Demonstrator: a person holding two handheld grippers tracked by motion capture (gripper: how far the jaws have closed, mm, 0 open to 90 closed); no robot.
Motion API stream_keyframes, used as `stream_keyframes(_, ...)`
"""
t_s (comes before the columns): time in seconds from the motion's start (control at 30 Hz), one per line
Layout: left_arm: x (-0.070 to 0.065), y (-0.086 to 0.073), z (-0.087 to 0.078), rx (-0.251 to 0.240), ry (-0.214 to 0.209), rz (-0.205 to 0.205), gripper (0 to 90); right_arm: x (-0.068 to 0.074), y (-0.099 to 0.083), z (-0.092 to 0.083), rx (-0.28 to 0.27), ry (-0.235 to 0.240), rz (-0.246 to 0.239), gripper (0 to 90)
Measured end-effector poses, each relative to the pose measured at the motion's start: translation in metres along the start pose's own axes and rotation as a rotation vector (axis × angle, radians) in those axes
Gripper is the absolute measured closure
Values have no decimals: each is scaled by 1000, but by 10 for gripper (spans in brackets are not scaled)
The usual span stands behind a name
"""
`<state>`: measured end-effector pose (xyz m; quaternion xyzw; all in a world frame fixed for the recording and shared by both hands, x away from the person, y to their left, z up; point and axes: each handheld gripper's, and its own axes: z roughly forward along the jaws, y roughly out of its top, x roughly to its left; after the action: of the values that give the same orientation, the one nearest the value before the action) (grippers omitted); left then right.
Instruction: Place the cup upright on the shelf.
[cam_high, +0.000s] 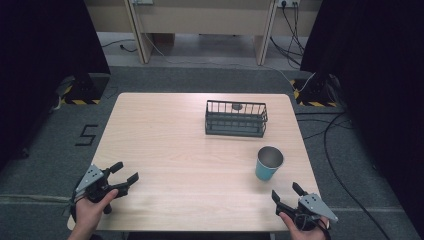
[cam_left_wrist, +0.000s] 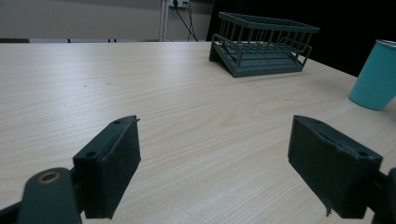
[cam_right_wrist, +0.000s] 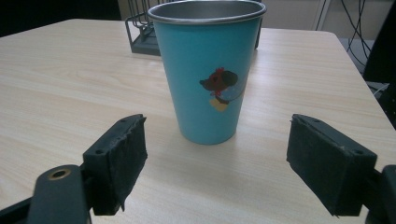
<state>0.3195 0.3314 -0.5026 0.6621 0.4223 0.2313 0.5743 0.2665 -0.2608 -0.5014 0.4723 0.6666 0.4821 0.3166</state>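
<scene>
Right tool (cam_right_wrist: 212, 175) spread wide, cup (cam_right_wrist: 207, 70) upright on the bench (cam_right_wrist: 60, 84) just ahead, centred between the jaws; I would go in level and close on the lower wall, gently. Left tool (cam_high: 123, 178) is spread too, idle. Right gripper view shows the cup's cartoon print; high view places the cup near the rack (cam_high: 236, 119).

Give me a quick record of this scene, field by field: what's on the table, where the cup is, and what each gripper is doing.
surface: light wooden table
cup: blue cup with a metal rim and a cartoon picture, upright, near the right edge
basket: dark wire basket, far side of the table, beyond the cup
left gripper: left gripper open, holding nothing, at the near left corner
right gripper: right gripper open, aimed at the cup, not touching it
cup contents: looks empty
</scene>
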Motion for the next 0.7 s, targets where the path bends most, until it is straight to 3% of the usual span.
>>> stream_keyframes(0.7, -2, 0, 0, 0, -11, 6, 163, -2, 11, 17, 5, -5, 24, 154)
